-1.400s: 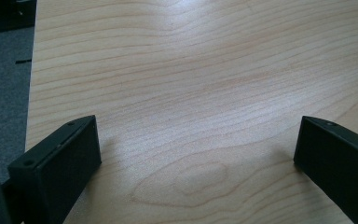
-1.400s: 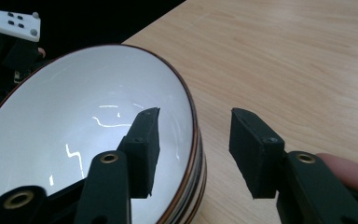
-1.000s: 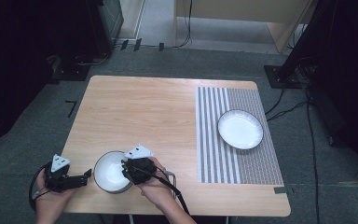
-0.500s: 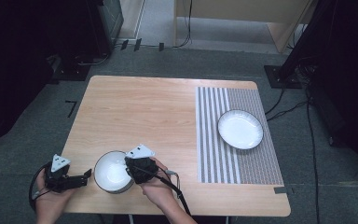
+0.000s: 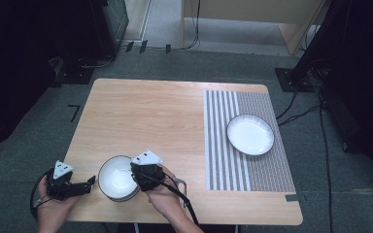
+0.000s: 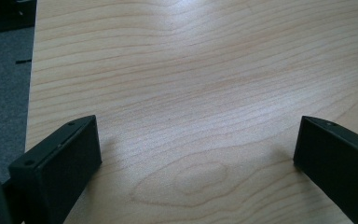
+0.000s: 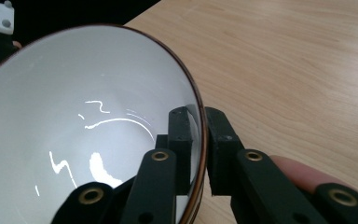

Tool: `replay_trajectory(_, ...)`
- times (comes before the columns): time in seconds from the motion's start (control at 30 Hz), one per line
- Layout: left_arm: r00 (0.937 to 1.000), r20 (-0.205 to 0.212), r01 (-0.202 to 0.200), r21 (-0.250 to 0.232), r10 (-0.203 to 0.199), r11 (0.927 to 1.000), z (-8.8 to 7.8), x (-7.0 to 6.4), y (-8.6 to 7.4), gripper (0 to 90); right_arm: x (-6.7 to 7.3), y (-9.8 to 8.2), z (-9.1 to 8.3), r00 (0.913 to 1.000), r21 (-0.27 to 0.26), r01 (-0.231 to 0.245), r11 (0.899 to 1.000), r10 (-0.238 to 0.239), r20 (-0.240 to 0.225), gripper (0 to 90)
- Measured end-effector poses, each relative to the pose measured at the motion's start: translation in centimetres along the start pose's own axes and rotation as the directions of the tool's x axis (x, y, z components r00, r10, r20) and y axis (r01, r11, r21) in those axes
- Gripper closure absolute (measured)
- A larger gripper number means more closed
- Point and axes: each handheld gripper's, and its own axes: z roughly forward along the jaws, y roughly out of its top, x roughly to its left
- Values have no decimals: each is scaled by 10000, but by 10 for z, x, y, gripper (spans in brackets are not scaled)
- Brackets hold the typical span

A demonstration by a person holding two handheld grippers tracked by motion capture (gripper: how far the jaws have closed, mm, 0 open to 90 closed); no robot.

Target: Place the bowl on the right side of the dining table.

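The right tongs [image 7: 200, 140] are closed on the rim of the white bowl [image 7: 88, 130], one jaw inside the wall and one outside, so the thin brown-edged lip sits pinched between them. The bite is shallow, on the lip alone, and that is the point to mind: a bowl held by one edge wants to swing down on the far side, so the person does well to keep the squeeze steady, lift slowly and keep the rim level instead of letting the wrist roll. In the high view the right tongs [image 5: 137, 173] meet the bowl [image 5: 116, 177] at its right edge, and the bowl sits near the front edge of the table [image 5: 150, 121]; whether a second bowl is nested under it cannot be told for sure. The left tongs [image 6: 196, 154] stand wide open with nothing between the jaws, over bare wood; in the high view they [image 5: 90, 183] lie just to the left of the bowl, not touching it, and could steady the left rim if it tips. Well to the right of the bowl, beyond bare table, a white plate [image 5: 250, 134] rests on a striped mat [image 5: 223, 165], the likely place to carry the bowl toward
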Motion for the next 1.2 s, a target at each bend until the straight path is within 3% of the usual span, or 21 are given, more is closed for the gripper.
replay_trajectory(0.03,10000,-1,1,6,-1,10000,0,0,0,0,-3,3,-3,9995,15,-154,9999,155,-271,841)
replay_trajectory(0.13,10000,-3,5,0,-5,10000,0,0,0,1,2,1,-2,9997,43,223,9997,-222,-32,844)
replay_trajectory(0.57,10000,-2,12,-3,-12,10000,0,0,0,1,5,3,-8,9996,-202,14,9998,-20,-275,843)
replay_trajectory(1.2,10000,-2,19,-8,-19,10000,0,0,0,1,6,8,-17,10000,-744,-35,9972,35,-10,842)
